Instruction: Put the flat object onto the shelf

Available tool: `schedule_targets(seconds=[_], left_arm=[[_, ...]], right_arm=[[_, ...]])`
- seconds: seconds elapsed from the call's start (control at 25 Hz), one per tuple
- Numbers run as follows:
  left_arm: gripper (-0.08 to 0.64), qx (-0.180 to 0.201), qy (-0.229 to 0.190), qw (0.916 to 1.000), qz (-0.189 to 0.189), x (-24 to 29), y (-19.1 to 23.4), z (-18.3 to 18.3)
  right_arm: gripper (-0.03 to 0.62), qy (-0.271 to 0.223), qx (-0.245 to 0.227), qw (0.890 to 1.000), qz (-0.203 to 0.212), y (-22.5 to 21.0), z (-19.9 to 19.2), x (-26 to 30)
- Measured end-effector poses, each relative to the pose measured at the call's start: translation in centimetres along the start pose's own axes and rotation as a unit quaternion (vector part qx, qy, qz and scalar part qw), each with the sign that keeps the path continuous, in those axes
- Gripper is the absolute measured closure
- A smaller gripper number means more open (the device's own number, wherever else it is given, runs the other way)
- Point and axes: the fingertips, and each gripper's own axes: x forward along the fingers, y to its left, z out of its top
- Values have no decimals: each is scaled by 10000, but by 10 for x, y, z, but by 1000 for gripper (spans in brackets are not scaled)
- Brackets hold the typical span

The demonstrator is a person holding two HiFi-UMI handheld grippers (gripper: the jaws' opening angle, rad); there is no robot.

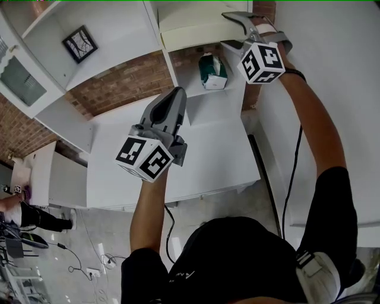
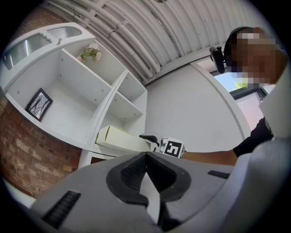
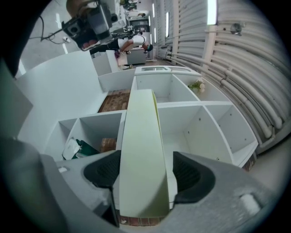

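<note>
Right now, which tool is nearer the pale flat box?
Right. The right tool straddles the flat box on the shelf; the left tool hangs shut, lower, away from it.

Finding: a mock home corner staged inside an industrial hall that serves as a recording lab.

Domestic dressing: a white shelf stands against a brick wall. It carries a framed picture, flowers and a green pack.

Industrial shell: ribbed pipes run along the ceiling beside a strip light.

Loose cables lie on the pale floor. Another person is at a bench far behind the shelf.
</note>
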Motion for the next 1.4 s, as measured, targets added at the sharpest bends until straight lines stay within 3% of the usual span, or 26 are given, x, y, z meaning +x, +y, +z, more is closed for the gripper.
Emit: schedule_targets(seconds=[0.24,0.4,0.6,0.8,1.16,1.4], left_arm=[[561,42,20,10000,11,-3,-6,1],[561,93,-9,10000,-16,-4,-11,6],[561,145,-3,9998,-106,-6,-22,11],[561,132,18,9997,-183,-9,-34,11],[561,513,10,9986,-152,-20,-44,9],[561,465,-49,9989,20,-29,-41,-1]], right_arm=[[253,-289,262,9992,-8,-1,21,-45],[255,-782,1169,9900,-113,-10,46,-85],[299,-1703,2673,9484,-98,-15,85,-128],[424,-2110,3923,8952,-174,-8,101,-157],[571,-2381,5275,8155,8,34,121,-168],[591,-2425,5754,7809,181,57,132,-169]])
